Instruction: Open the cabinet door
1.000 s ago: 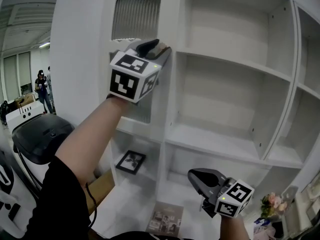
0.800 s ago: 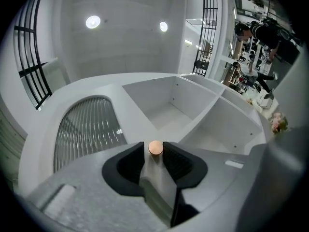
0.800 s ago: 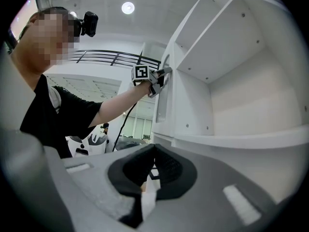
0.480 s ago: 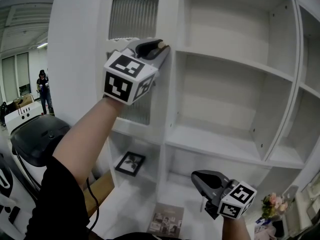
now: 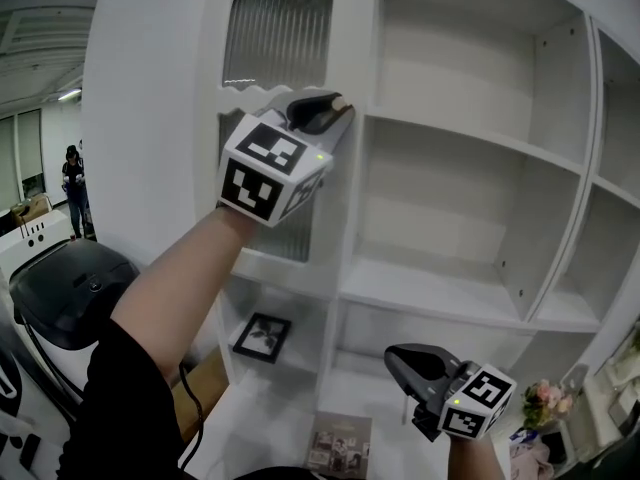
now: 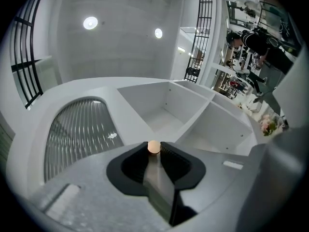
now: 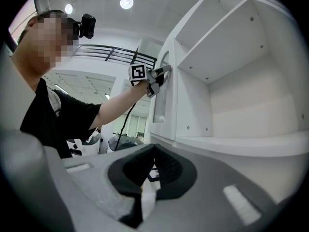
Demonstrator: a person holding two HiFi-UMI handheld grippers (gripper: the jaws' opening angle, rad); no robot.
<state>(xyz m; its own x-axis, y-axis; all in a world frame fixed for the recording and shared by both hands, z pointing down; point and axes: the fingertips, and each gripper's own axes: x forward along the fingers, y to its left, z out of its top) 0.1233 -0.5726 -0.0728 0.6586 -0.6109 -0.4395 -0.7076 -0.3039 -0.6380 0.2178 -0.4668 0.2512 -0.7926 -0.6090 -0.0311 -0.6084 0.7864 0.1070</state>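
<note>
The white cabinet door [image 5: 225,118] has an arched ribbed-glass panel [image 5: 278,28] and a small round wooden knob [image 5: 341,100] at its right edge. My left gripper [image 5: 335,104] is raised to that knob. In the left gripper view the knob [image 6: 153,147] sits between the jaw tips, and the jaws are closing with their pads pressed on it. The right gripper view shows the left gripper [image 7: 166,69] at the door's edge. My right gripper [image 5: 396,356] hangs low before the bottom shelves, shut and empty, its tips [image 7: 153,148] meeting.
White open shelves [image 5: 450,290] fill the unit right of the door. A framed picture [image 5: 262,330] leans in the lower compartment and a booklet [image 5: 338,440] lies below. Flowers [image 5: 545,400] stand at lower right. A black chair [image 5: 70,288] and a distant person [image 5: 72,173] are at left.
The left gripper's jaws have narrowed onto the knob while the hand stayed at the door's edge. The right gripper has barely moved.
</note>
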